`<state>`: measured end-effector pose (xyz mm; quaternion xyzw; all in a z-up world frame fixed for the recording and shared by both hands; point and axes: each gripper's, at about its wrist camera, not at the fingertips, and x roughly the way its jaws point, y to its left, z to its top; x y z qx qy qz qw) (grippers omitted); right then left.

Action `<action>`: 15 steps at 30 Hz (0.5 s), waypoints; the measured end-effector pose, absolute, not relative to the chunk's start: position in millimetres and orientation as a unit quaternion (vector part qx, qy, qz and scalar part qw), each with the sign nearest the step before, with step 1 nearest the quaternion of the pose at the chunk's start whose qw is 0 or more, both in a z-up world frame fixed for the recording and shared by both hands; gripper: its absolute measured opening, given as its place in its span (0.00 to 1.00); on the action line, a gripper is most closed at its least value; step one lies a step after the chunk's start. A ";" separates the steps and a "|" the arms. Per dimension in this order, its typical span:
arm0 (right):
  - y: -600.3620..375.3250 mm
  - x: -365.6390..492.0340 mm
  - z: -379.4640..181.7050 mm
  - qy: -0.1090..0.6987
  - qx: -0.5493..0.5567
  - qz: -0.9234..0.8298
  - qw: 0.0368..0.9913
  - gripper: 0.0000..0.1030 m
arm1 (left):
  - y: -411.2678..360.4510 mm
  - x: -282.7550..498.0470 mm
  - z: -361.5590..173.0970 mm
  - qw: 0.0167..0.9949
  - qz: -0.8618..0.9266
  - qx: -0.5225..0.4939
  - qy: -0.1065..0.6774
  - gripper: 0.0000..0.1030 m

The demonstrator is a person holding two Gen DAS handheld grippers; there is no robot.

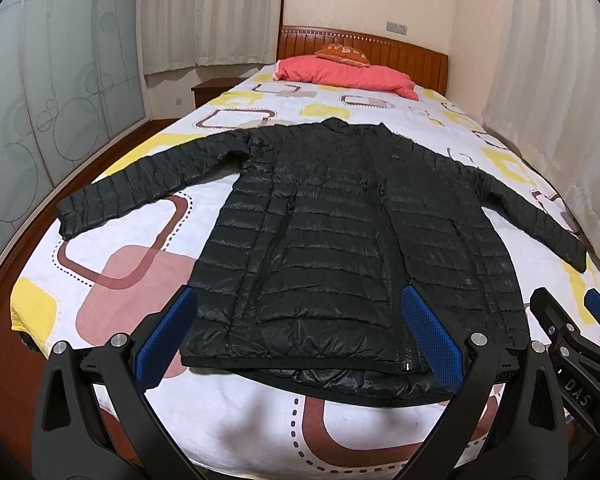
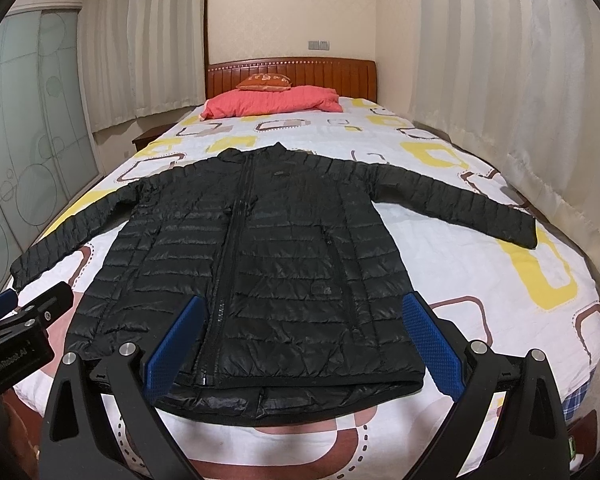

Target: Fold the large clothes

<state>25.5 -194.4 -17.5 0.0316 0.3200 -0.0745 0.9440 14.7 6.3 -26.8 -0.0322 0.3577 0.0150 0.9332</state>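
Jacket (image 1: 340, 240) spread flat on bed (image 1: 140, 240), unfolded; folding not begun.
Left tool (image 1: 300, 340) and right tool (image 2: 304, 344) hover apart, empty; next move calls for gripping a sleeve.

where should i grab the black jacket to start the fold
Probably the sleeve cuffs. The black jacket lies flat, front up, sleeves spread. Bring the open left tool in from outside onto its own side's cuff, the open right tool onto the other cuff.

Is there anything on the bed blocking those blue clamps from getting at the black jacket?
Nothing visible does. The black jacket lies flat right ahead of both open hand-held grippers, left and right. The pink quilt sits far behind.
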 end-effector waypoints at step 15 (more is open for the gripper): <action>-294.1 96.1 -38.8 0.325 0.113 -0.136 0.929 0.95 | 71.5 126.5 -55.1 0.905 0.068 -0.120 0.402 0.98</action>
